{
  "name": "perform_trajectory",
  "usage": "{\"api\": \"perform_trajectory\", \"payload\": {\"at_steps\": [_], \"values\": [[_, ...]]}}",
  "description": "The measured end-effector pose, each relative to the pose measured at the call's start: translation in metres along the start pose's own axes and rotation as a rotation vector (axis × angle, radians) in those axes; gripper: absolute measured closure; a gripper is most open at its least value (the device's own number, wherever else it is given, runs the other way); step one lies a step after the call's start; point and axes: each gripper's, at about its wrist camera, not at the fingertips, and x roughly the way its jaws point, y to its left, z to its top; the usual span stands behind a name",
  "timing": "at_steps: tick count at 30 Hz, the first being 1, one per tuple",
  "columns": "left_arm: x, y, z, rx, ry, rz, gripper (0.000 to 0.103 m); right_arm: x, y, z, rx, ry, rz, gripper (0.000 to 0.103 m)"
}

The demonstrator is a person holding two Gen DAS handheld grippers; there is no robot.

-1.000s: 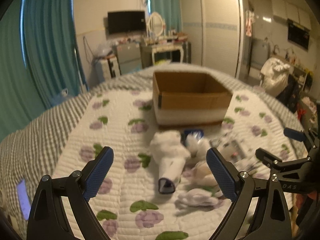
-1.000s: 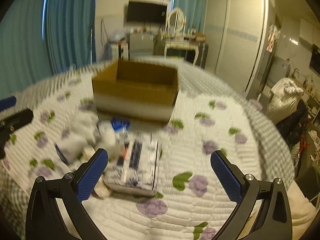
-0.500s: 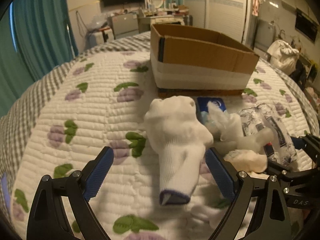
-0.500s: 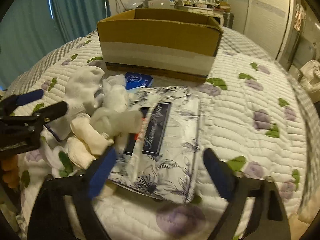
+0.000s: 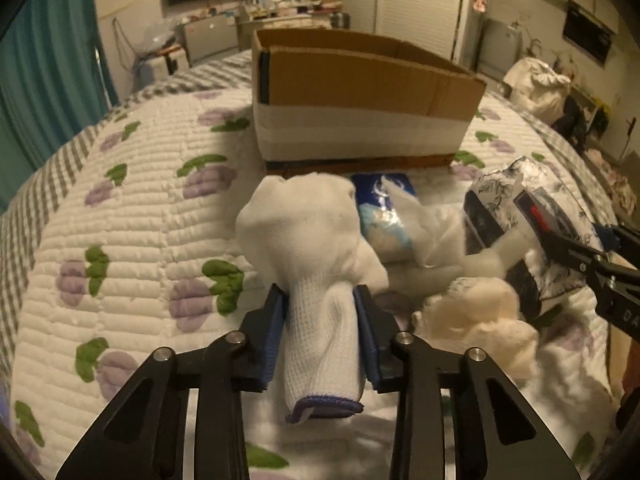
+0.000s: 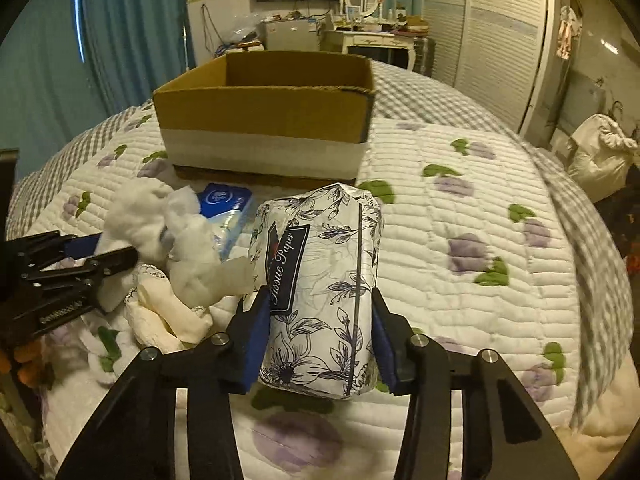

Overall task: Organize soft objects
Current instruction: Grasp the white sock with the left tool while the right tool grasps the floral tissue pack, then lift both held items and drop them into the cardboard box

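My left gripper is shut on a white sock with a blue-trimmed cuff, squeezing it near the cuff end on the quilt. My right gripper is shut on a floral tissue paper pack, which bulges between the pads. The pack also shows in the left wrist view. An open cardboard box with a white band stands just behind the pile; it also shows in the right wrist view. Its inside is hidden.
More white and cream socks and crumpled white cloth lie between the grippers, with a blue packet in front of the box. The quilted bed cover stretches out to the right. Room furniture stands beyond the bed.
Both grippers moved forward and down and closed: the left on the white sock, the right on the tissue pack. Both were open and empty before.
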Motion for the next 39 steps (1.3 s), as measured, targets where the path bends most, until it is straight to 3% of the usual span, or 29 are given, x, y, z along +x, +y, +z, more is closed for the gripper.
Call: {"api": "perform_trajectory", "payload": {"at_steps": [4,12,18,22,27,30,34,39], "values": [[-0.022,0.003,0.003,-0.017,-0.030,0.007,0.073,-0.028,-0.008,0.004,0.024,-0.052,-0.017,0.060],[-0.091,-0.006,0.014,0.010,-0.164,0.042,0.073,-0.101,-0.003,0.020,0.040,-0.201,0.001,0.060],[-0.124,-0.010,0.045,0.034,-0.252,0.045,0.073,-0.136,0.008,0.058,0.005,-0.312,0.027,0.060],[-0.129,-0.012,0.071,0.033,-0.289,0.024,0.073,-0.140,0.009,0.104,-0.005,-0.356,0.064,0.060],[-0.100,-0.009,0.122,0.043,-0.294,0.019,0.073,-0.120,0.003,0.158,0.003,-0.377,0.100,0.060],[-0.074,-0.005,0.147,0.042,-0.279,0.008,0.073,-0.087,-0.001,0.189,0.013,-0.358,0.119,0.060],[-0.023,0.003,0.179,0.038,-0.243,0.008,0.073,-0.015,-0.008,0.218,0.033,-0.283,0.132,0.060],[0.038,0.013,0.197,0.059,-0.194,0.015,0.073,0.065,-0.019,0.226,0.076,-0.199,0.164,0.060]]}}
